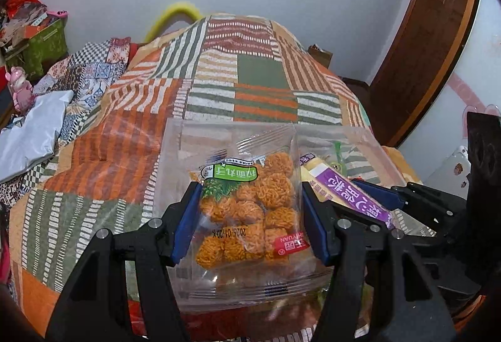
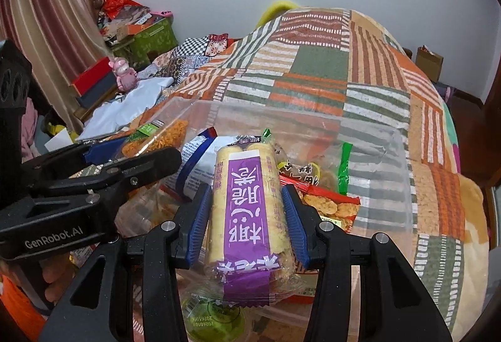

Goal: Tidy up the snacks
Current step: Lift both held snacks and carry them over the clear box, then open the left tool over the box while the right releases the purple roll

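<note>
My left gripper [image 1: 250, 216] is shut on a clear bag of orange noodle balls [image 1: 250, 210], held over a clear plastic bin [image 1: 369, 141] on the bed. My right gripper [image 2: 247, 223] is shut on a purple-labelled pack of yellow rice crackers [image 2: 247, 210], also above the bin [image 2: 391, 154]. The cracker pack shows in the left wrist view [image 1: 353, 188], just right of the noodle bag. The left gripper with the noodle bag [image 2: 156, 138] shows at the left of the right wrist view. Several other snack packs [image 2: 328, 204] lie in the bin.
The bin rests on a patchwork bedspread [image 1: 219, 82] in orange, green and white. Folded white cloth [image 1: 34, 129], a pink toy [image 2: 123, 72] and cluttered boxes [image 2: 147, 35] lie to the left. A wooden door frame [image 1: 429, 38] stands at the right.
</note>
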`<state>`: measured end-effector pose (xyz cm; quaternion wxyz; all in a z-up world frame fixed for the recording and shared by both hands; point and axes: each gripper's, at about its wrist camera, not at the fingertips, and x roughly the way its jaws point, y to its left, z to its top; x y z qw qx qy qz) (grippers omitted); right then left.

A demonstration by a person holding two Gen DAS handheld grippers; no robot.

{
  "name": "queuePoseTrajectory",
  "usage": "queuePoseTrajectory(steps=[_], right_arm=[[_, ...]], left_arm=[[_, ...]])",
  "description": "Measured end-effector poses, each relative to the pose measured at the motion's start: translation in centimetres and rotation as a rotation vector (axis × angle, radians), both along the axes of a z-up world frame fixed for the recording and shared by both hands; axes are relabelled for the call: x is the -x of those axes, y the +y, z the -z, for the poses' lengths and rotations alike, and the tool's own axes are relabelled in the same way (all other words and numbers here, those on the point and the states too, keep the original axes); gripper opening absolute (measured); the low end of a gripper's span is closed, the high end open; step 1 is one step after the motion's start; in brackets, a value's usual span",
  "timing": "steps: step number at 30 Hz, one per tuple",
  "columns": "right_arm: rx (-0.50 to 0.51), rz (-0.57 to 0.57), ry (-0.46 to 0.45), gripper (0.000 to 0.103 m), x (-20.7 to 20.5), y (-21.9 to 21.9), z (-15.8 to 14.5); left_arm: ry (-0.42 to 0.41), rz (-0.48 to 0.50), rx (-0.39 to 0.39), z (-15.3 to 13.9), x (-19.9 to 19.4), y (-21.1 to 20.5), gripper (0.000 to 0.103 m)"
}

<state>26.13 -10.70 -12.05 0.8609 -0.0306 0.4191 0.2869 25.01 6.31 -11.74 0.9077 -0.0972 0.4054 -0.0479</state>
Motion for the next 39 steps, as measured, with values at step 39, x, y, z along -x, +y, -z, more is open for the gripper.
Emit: queuePoseTrajectory(steps=[39], right_arm=[[-0.025, 0.052, -0.121, 0.072, 9.9, -6.5, -4.0]], left_arm=[[0.018, -0.021, -0.049, -2.0, 12.6, 0.8, 0.066]])
